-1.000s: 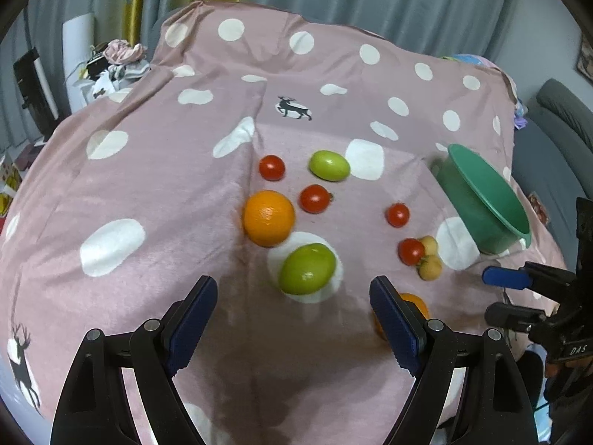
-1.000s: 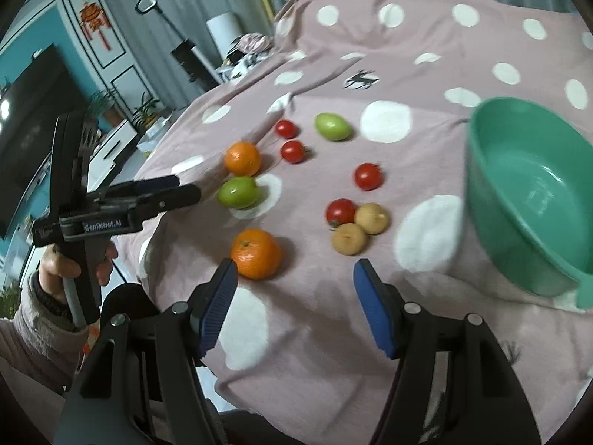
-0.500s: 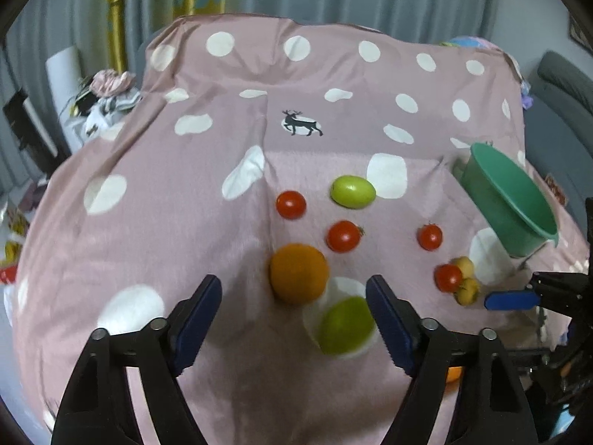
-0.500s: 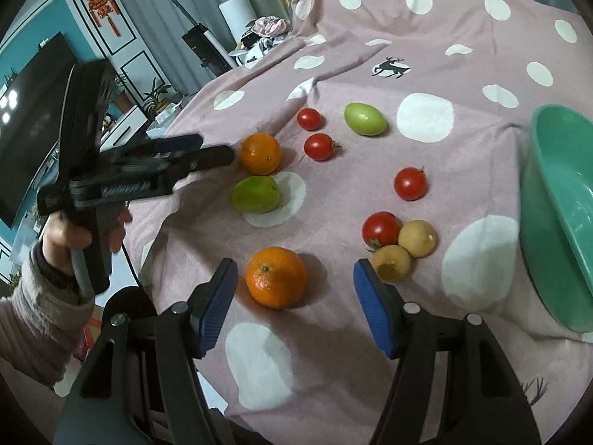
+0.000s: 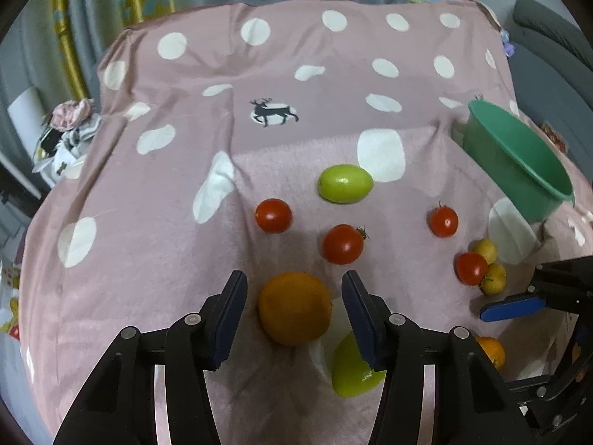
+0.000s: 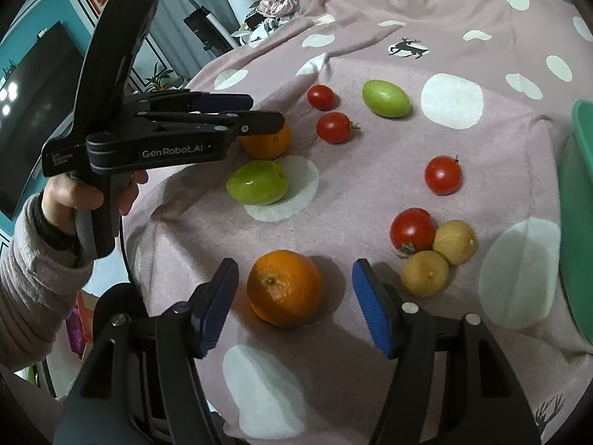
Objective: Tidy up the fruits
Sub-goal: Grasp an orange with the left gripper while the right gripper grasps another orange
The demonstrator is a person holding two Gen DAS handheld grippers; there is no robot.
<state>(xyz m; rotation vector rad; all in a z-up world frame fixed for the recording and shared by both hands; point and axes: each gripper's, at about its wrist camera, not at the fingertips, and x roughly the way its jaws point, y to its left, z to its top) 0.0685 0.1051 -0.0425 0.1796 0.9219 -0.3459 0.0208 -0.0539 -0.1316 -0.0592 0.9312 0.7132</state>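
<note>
orange skin is firm but round, so the left claw, just closing, not yet touching, should squeeze its widest sides.

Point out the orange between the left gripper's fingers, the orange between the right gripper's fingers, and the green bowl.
far orange (image 5: 294, 307), left wrist view, centre of its skin
near orange (image 6: 283, 287), right wrist view, centre of its skin
green bowl (image 5: 519, 152), left wrist view, inner wall

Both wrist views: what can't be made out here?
- Green bowl: inside hidden by its wall in left view; cut by the edge in right view.
- Nearer green fruit: partly behind the left gripper finger.
- Far orange: partly behind that gripper in right view.
</note>
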